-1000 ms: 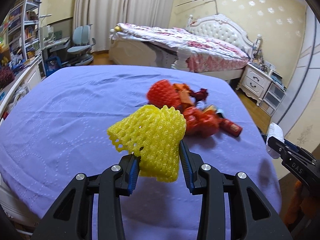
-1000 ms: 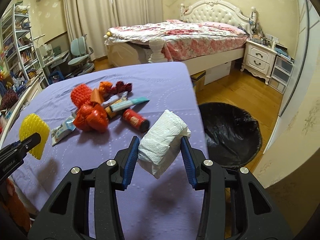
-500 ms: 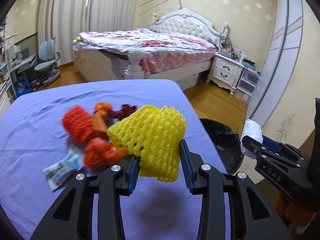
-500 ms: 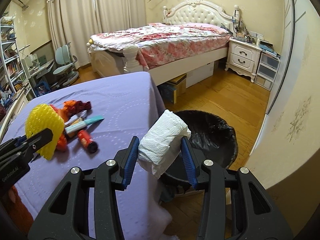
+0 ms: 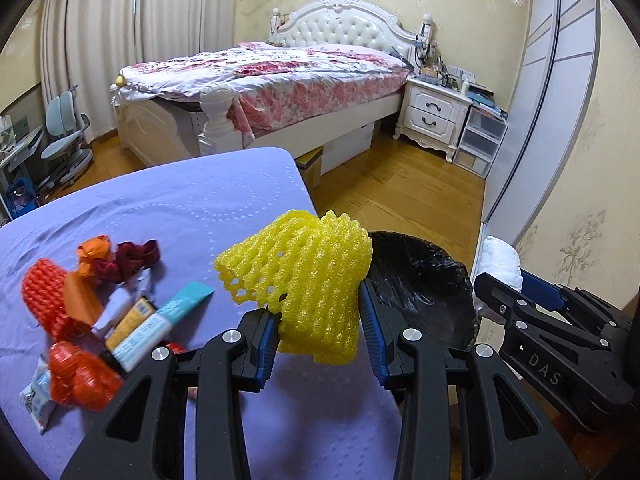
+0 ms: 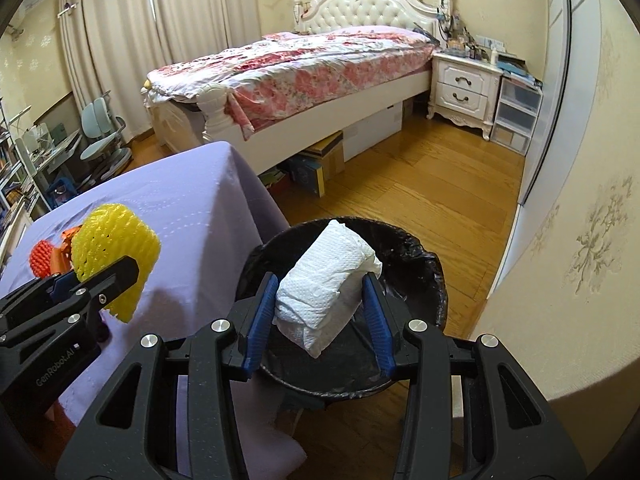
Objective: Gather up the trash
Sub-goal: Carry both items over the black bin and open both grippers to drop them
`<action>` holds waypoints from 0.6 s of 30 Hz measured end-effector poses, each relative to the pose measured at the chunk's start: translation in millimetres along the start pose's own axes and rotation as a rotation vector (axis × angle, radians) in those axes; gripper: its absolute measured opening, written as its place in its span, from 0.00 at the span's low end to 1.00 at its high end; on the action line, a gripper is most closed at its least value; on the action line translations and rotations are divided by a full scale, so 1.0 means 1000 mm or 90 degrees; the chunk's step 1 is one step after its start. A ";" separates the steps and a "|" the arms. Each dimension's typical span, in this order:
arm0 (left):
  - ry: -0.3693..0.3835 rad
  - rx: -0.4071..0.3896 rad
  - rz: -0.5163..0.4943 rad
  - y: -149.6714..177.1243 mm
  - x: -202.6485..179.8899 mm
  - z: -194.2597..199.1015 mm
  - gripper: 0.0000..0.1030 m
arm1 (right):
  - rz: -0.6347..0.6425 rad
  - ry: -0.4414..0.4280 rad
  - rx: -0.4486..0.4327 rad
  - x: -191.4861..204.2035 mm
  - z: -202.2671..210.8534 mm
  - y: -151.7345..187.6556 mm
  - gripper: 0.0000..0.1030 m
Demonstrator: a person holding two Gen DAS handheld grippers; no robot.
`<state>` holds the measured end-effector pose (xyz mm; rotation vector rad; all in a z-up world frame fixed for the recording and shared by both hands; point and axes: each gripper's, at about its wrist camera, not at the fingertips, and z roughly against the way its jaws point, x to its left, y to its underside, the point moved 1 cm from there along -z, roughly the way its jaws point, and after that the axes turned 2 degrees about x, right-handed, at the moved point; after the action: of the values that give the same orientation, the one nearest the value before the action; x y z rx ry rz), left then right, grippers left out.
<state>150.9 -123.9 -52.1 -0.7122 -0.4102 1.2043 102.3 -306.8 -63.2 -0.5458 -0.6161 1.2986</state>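
My left gripper (image 5: 320,328) is shut on a yellow foam fruit net (image 5: 304,276) and holds it above the right edge of the purple table (image 5: 180,208). My right gripper (image 6: 316,320) is shut on a folded white paper wad (image 6: 324,284) and holds it over the black-lined trash bin (image 6: 420,264) on the floor. The bin also shows in the left wrist view (image 5: 420,280). The net shows in the right wrist view (image 6: 116,248). A pile of trash lies on the table: an orange net (image 5: 44,300), red wrappers (image 5: 80,376) and packets (image 5: 160,320).
A bed (image 6: 320,64) with a floral cover stands behind the table. A white nightstand (image 6: 464,84) and plastic drawers (image 6: 516,116) stand by the right wall. Wooden floor (image 6: 440,184) lies around the bin. A desk chair (image 5: 64,136) is at the far left.
Both grippers have swung right, away from the trash pile. The right gripper with the paper wad has come over the bin. The left gripper with the yellow net has neared the table's right edge.
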 end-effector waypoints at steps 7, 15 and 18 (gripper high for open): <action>-0.007 0.010 -0.022 -0.008 -0.020 -0.019 0.37 | -0.010 0.006 0.010 -0.014 -0.016 -0.006 0.41; -0.021 0.007 -0.046 -0.011 -0.032 -0.027 0.41 | -0.032 0.006 0.011 -0.027 -0.027 -0.012 0.45; -0.027 0.007 -0.048 -0.009 -0.031 -0.029 0.54 | -0.039 0.006 0.005 -0.031 -0.029 -0.014 0.59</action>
<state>165.3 -163.2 -63.7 -0.6567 -0.4613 1.1511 127.5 -340.5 -77.6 -0.5222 -0.6161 1.2394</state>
